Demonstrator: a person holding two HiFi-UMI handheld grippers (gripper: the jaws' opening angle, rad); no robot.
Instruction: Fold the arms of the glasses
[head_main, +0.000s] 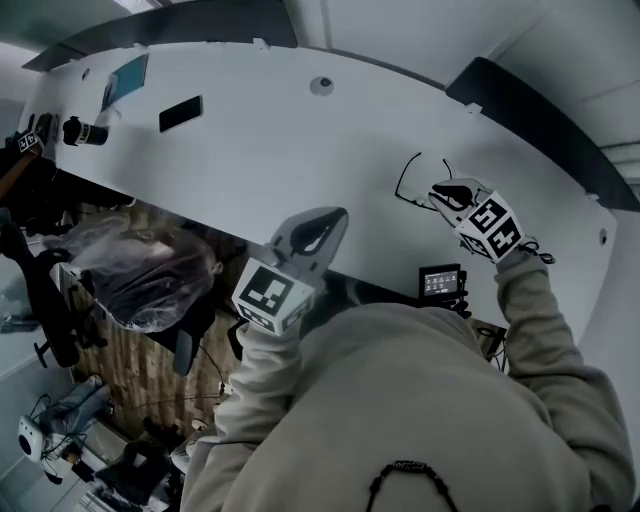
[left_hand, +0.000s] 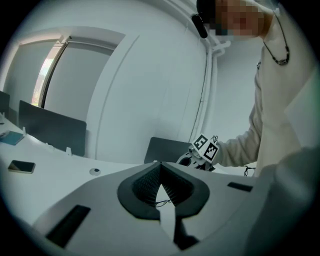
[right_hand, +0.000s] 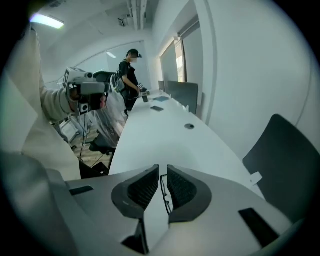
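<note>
White tabletop (head_main: 300, 150) ran long and curved under my head view, and the glasses (head_main: 412, 183) lay flat on it toward its right end, a thin dark wire outline too fine for me to read how the arms stood. My right gripper (head_main: 447, 193) was tipped down just beside them, at their right side. In the right gripper view its jaws stood a narrow slit apart, and the glasses (right_hand: 164, 192) showed through that slit without the pads (right_hand: 145, 187) pressing on them. My left gripper (head_main: 335, 218) hung over the table's near edge, well apart from the glasses, with its jaws closed together on nothing. Farther up the table sat a dark phone (head_main: 180, 113) and a round grommet (head_main: 321, 85). Below the near edge a small lit screen (head_main: 441, 281) showed close to my right sleeve (head_main: 540, 310). At the table's far end a person (right_hand: 131, 75) stood.
</note>
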